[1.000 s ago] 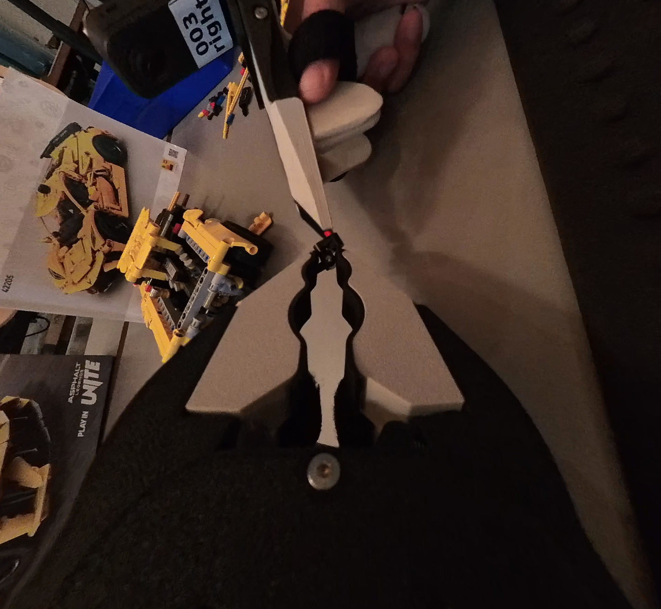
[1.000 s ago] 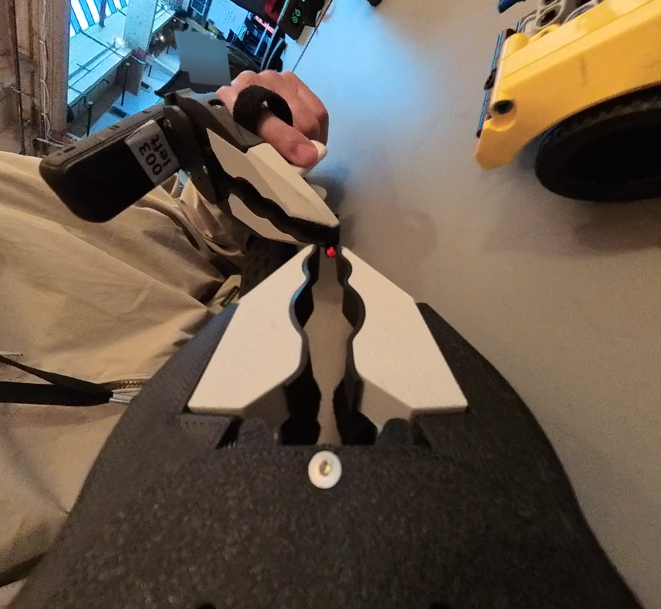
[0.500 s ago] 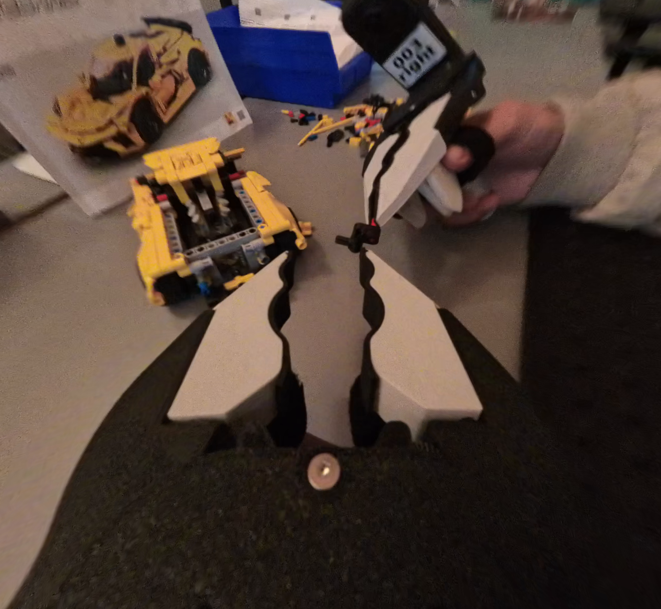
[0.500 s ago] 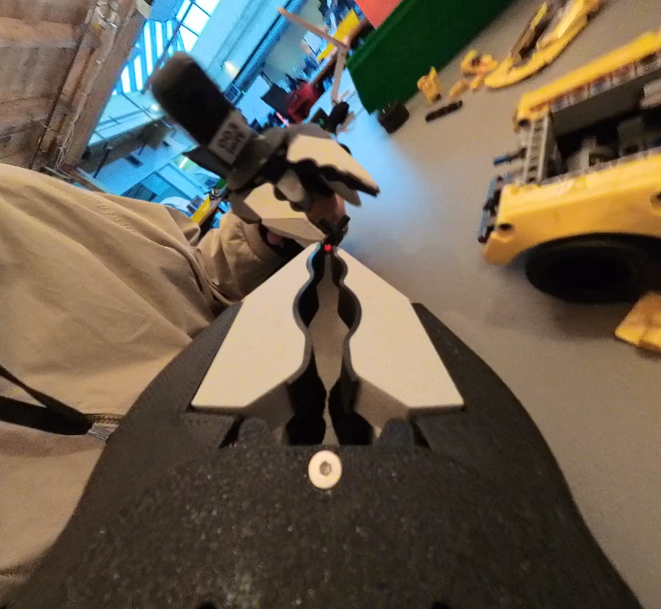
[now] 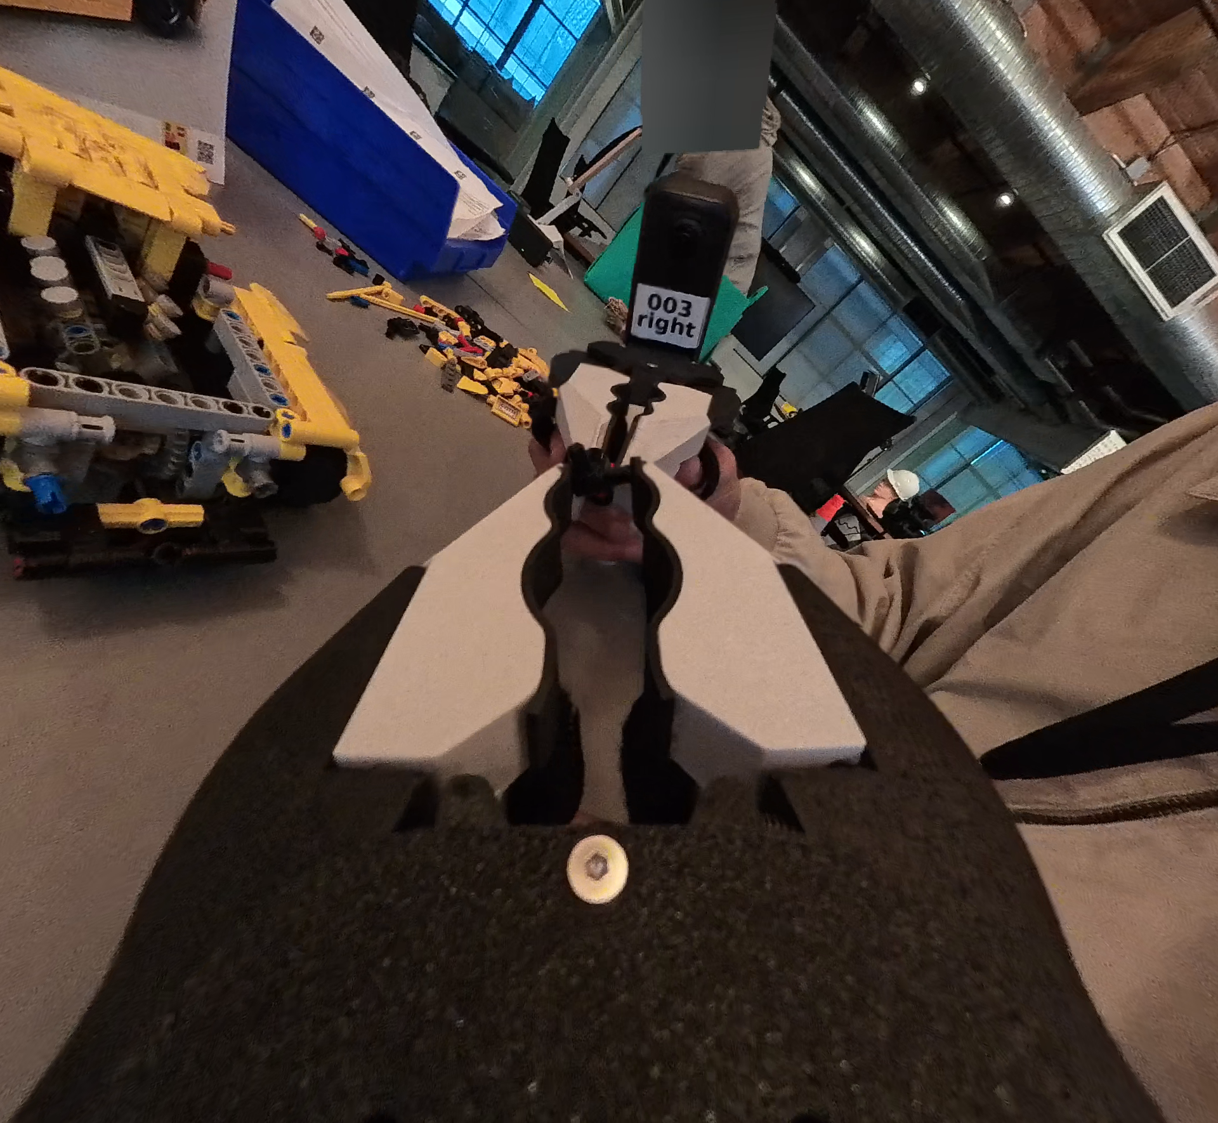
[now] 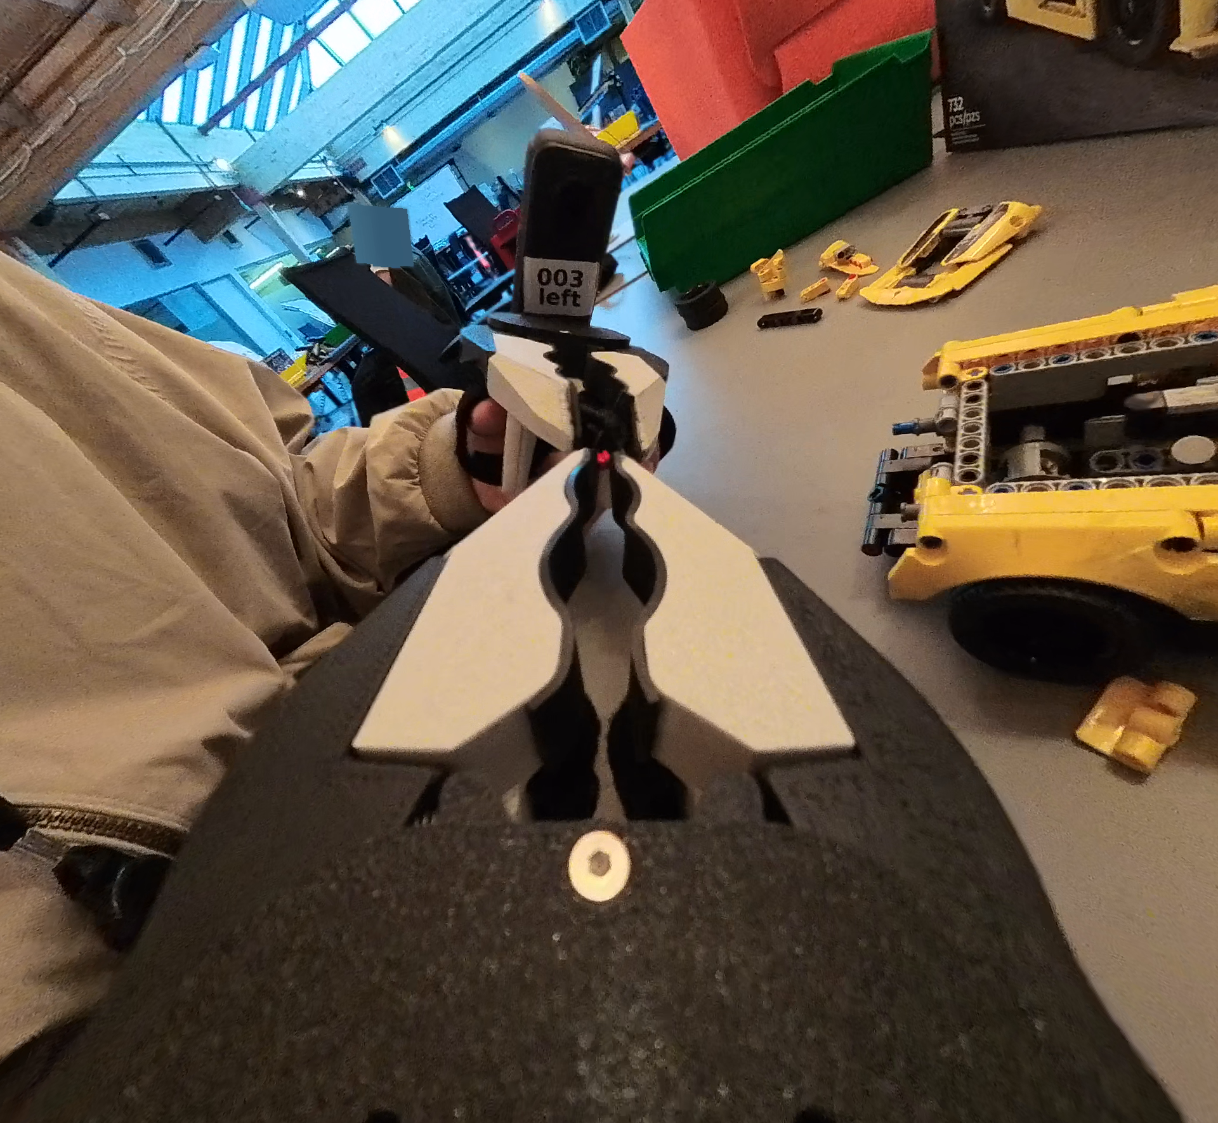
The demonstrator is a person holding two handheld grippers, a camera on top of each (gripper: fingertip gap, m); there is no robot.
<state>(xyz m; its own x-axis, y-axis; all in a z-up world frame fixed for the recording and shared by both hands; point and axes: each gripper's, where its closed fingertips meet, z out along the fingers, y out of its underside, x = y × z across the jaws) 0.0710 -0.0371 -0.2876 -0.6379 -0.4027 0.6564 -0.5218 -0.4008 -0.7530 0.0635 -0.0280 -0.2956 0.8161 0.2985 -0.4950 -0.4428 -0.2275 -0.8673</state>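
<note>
Grey surface (image 6: 824,379) w/ a half-built yellow toy car (image 6: 1054,498) on it, chassis open, grey beams and one black tyre showing. All places below are given from the car.

Behind the car, right wrist view: a dark box (image 6: 1054,69) w/ a pic of a yellow car, an orange-red bin (image 6: 758,17) and a long green bin (image 6: 791,182) in front of it. Behind the car, left wrist view: a blue bin (image 5: 329,122) holding white sheets.

A person's beige sleeve (image 6: 165,498) comes in on the side away from the car.

Beside the car, off the surface, 2 tools meet tip to tip. Left tool (image 5: 605,470): fingers pressed in on a small black part (image 5: 593,477). Right tool (image 6: 600,460): fingers nearly together, pinching the same part at its red-dotted end. The part sits between both sets of tips, near the car but not touching it.

Between the car and the green bin: a yellow body panel (image 6: 949,254), a few yellow bits, a black strip, a black wheel (image 6: 702,305). Between the car and the blue bin: a loose pile of yellow and black parts (image 5: 488,366). Just beside the car's tyre: a small yellow piece (image 6: 1137,732).
</note>
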